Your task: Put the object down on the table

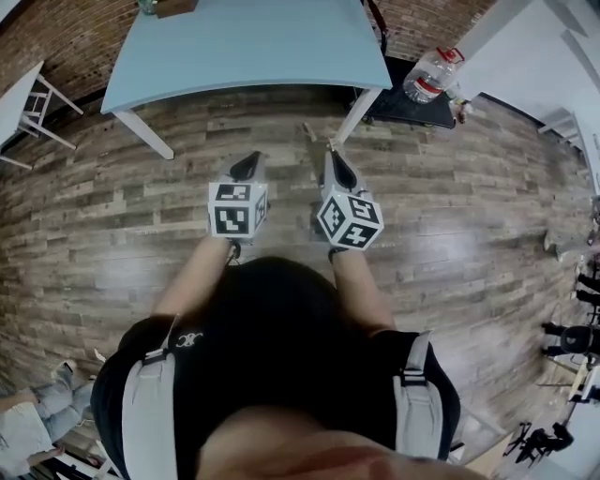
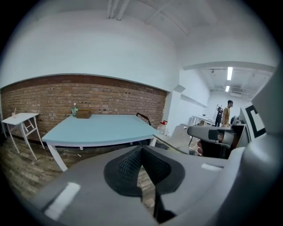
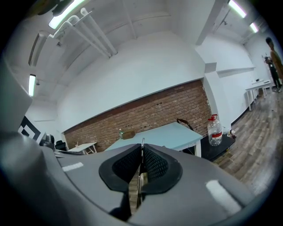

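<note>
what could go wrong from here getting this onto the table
1. The right gripper pinches a thin strip; it could twist or slip out on the way.
2. The table is out ahead, and its leg and the big bottle beside it stand near the right side's path; a bump seems possible.

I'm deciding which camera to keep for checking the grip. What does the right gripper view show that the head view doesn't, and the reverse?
Only the right gripper view: the right gripper's jaws closed on a thin flat strip, ceiling light tubes, and a person standing far right. Only the head view: the wearer's forearms, that gripper's marker cube, and a seated person at lower left. Both: the light blue table, the big water bottle and the wood floor.
</note>
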The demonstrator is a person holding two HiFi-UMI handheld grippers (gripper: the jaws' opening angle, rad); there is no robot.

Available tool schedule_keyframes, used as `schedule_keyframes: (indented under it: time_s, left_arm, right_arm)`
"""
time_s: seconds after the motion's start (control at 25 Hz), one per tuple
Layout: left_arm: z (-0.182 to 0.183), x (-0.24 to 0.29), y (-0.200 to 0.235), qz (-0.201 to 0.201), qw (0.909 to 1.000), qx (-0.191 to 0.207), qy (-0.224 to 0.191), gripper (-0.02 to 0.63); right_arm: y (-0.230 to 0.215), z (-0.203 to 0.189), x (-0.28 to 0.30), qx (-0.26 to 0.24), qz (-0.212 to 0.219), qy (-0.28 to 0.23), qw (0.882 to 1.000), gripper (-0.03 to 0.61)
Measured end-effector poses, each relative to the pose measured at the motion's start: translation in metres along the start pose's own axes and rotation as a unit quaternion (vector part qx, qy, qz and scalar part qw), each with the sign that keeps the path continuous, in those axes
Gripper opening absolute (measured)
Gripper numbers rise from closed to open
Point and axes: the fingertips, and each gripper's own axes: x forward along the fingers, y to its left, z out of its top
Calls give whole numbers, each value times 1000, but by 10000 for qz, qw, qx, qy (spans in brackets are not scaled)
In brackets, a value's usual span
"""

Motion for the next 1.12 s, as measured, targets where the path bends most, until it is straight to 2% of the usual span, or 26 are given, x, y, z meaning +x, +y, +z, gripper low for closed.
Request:
schedule_keyframes:
  time_s: [0.4,0.76,1.12]
  left_arm:
    - [-3,-4,2,105,9999,-107,-17,-2]
    - [-6,-10,30,106,9997,-215,-37,-2]
    - [-8,-11,71,-98,9995,-285,-31,-2]
  right_arm:
    - [7,-5,5,-218,81,161,9996,31]
    - [36,-14,17,-300,190,247,9991,31]
    - [69,-21,33,-257,137,186,9994,32]
